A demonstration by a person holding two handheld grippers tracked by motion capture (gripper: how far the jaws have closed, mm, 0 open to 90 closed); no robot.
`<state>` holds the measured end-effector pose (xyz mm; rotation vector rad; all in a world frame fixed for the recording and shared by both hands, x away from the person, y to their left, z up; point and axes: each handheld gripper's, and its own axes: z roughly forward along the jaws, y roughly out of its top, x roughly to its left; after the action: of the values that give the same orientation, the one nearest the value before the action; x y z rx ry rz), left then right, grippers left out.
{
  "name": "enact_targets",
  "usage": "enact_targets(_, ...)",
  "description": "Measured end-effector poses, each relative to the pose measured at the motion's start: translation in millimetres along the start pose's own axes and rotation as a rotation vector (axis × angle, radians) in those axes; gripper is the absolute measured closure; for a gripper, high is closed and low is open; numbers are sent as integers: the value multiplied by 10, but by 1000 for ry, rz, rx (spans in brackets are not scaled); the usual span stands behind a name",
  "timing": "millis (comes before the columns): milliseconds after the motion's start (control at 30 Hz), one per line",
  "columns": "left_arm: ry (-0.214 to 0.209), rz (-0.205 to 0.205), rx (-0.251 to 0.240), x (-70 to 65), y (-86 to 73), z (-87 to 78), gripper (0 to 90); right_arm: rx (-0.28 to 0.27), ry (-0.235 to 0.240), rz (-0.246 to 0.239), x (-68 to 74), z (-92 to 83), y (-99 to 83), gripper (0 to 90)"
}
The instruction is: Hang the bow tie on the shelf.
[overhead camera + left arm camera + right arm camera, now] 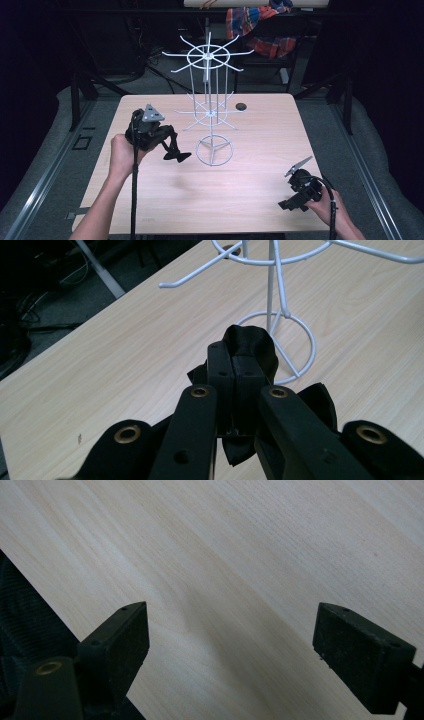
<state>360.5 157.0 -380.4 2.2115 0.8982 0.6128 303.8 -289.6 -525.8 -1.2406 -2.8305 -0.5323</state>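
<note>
Left tongs point(176, 156) clench a black cloth point(250, 347) beside the white wire rack point(210, 100) mid-tabletop point(260, 165); right tongs point(289, 204) gape near the front right corner; a dark disc point(241, 106) lies at the far edge.

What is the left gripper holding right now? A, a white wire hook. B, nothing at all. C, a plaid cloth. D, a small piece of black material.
D: in the left gripper view the left gripper has its jaws pressed together on a small black piece of material, just short of the white wire rack.
</note>
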Motion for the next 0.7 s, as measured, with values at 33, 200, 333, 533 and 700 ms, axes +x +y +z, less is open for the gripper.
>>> enact_targets(33,-1,1,1,-5,13,5,889,1,1,1,0,0,0,149)
enact_targets(200,-11,15,2,-29,80,23,889,-7,8,6,-1,3,-3,148)
enact_targets(333,-12,24,3,-58,126,45,888,3,13,3,-4,5,-4,148)
enact_targets(533,-12,35,9,-86,187,64,888,3,5,-2,-3,2,-1,148)
enact_targets(700,-14,50,11,-92,259,83,888,-5,14,2,-2,3,-3,148)
